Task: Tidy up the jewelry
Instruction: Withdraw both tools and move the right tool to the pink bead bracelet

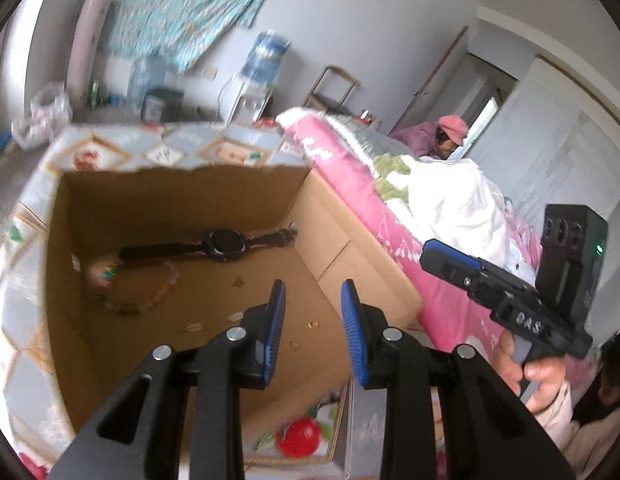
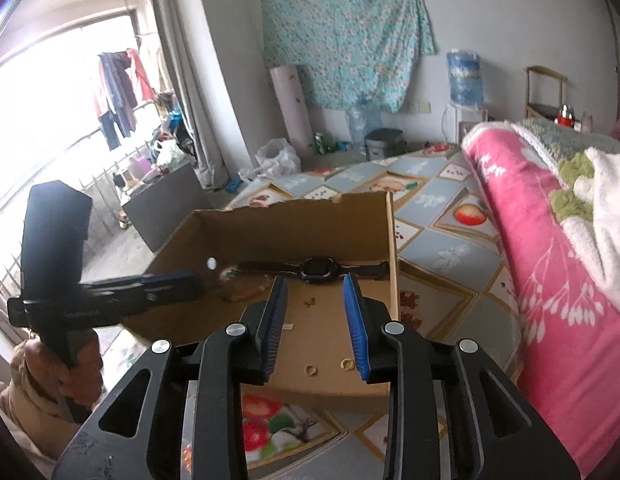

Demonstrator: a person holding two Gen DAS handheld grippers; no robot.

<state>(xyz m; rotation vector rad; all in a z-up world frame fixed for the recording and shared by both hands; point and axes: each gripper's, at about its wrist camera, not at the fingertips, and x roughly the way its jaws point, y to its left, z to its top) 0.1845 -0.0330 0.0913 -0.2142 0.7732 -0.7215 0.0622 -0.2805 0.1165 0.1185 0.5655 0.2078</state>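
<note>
A cardboard box [image 1: 181,208] is seen standing open on a bed covered by a patterned mat [image 2: 438,216], with a pink blanket [image 2: 550,264] heaped along the box's right side, just beside it. In the box a black watch [image 1: 223,242] is laid flat along the far wall, its strap stretched out to both sides. A bead bracelet [image 1: 137,284] is laid just in front of the watch's left strap end; whether the two touch cannot be told, as that part is blurred. Two small gold rings [image 2: 328,366] are scattered on the box floor nearer the front, apart from each other and well apart from the watch. A tiny gold piece [image 2: 309,302] is seen on the floor between the watch and the rings; its kind cannot be told. The left tongs [image 1: 313,332] are held over the front of the box, their blue pads [image 1: 275,328] apart with nothing between them. The right tongs [image 2: 314,324] are likewise held over the box's near edge, parted and empty. In the left view the right tongs are seen off to the right, over the blanket, gripped by a hand [image 1: 526,368]. In the right view the left tongs are reached in from the left across the box's left wall. A floral cloth [image 2: 346,40] is hung on the far wall.
</note>
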